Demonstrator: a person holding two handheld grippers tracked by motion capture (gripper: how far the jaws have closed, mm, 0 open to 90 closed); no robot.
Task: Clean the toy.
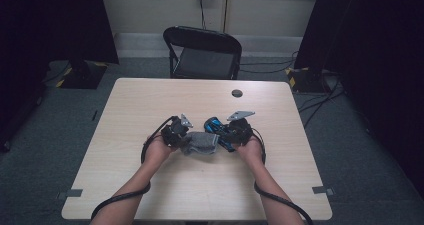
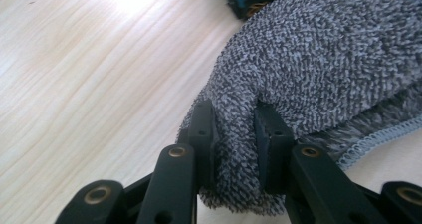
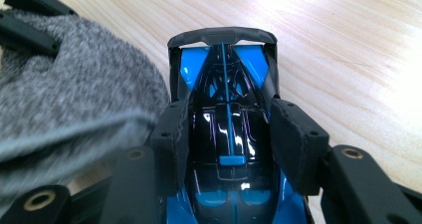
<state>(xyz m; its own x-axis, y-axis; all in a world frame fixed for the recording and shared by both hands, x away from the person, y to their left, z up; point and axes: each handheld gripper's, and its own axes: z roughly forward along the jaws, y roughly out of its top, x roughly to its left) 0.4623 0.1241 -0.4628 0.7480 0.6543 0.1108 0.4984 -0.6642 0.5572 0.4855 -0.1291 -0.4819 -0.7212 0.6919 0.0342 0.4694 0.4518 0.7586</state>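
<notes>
A grey terry cloth (image 1: 200, 143) lies bunched on the wooden table (image 1: 150, 100) between the two hands. My left gripper (image 1: 178, 133) is shut on a fold of the cloth (image 2: 318, 64); its pads (image 2: 203, 134) pinch the fabric from both sides. My right gripper (image 1: 234, 134) is shut on a blue and black toy car (image 1: 216, 126). In the right gripper view the toy car (image 3: 226, 119) points away, its rear wing at the far end, and the pads (image 3: 293, 139) clamp its body. The cloth (image 3: 74, 99) touches the car's left side.
A black folding chair (image 1: 204, 52) stands behind the table's far edge. A small dark round disc (image 1: 237, 93) sits near the table's far right. Dark curtains (image 1: 380, 60) and stand bases flank the table. Cables trail from both grippers toward the near edge.
</notes>
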